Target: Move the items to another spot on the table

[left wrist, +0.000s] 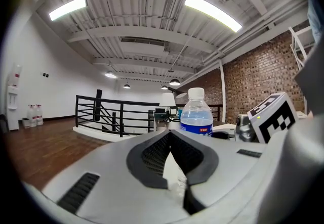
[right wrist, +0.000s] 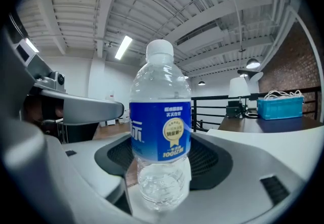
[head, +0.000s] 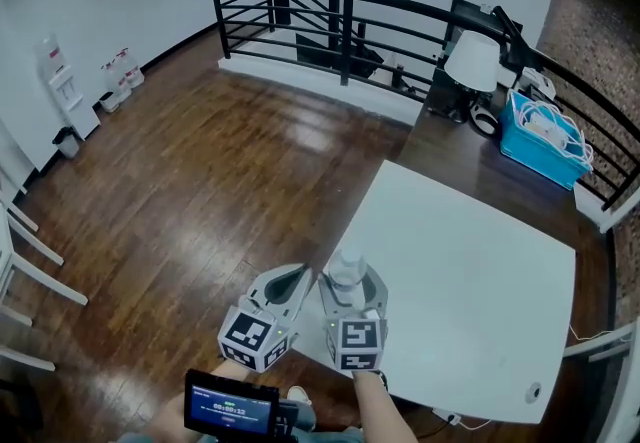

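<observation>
Holding water bottle (right wrist: 160, 117) mid-transfer: right gripper (head: 350, 293) clamped wide on it; left gripper (head: 292, 283), 9 o'clock, closed, empty. Next, probably: lower onto table (head: 470, 281), release.

Clear water bottle (right wrist: 160, 132), blue label, white cap; upright, held in right tool (head: 352, 281)

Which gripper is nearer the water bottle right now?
Right. The right gripper grips the water bottle between its jaws. The left gripper, jaws together, sits just to the bottle's left, apart from it.
</observation>
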A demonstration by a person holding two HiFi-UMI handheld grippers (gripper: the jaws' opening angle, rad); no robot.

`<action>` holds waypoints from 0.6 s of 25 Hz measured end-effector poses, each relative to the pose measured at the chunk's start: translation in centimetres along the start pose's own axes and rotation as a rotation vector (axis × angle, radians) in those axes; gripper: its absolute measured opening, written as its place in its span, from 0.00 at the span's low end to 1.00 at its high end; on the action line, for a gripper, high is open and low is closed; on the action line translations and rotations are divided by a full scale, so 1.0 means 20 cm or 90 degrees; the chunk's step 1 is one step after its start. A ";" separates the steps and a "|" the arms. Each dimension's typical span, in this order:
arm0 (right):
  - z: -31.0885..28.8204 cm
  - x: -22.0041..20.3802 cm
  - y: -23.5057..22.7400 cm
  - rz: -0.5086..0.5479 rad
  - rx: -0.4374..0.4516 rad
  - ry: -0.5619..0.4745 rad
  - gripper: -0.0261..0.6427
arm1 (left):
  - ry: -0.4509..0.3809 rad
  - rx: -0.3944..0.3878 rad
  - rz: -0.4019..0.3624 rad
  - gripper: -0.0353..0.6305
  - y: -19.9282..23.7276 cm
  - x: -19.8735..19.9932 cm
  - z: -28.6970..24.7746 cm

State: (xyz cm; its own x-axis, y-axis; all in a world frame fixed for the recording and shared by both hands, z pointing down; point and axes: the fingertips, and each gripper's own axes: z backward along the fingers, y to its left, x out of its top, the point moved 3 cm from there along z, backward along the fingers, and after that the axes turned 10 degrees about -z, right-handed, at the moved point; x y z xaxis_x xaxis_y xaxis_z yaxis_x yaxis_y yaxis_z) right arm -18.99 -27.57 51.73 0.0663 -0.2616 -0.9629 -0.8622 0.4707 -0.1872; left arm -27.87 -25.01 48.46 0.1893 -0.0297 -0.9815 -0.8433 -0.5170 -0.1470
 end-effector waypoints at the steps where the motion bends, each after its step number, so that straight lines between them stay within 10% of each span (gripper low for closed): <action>1: -0.01 -0.01 0.00 0.000 -0.002 0.001 0.48 | -0.001 0.001 -0.001 0.06 0.01 -0.01 -0.01; 15: -0.05 -0.11 -0.02 0.008 -0.018 -0.010 0.50 | 0.000 -0.021 0.001 0.06 0.04 -0.08 -0.08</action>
State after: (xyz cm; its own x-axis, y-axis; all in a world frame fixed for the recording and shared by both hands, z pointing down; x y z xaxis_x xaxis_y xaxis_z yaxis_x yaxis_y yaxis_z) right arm -19.28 -28.03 54.14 0.0635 -0.2422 -0.9682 -0.8770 0.4495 -0.1699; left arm -27.99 -26.68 50.21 0.1884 -0.0305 -0.9816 -0.8266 -0.5446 -0.1418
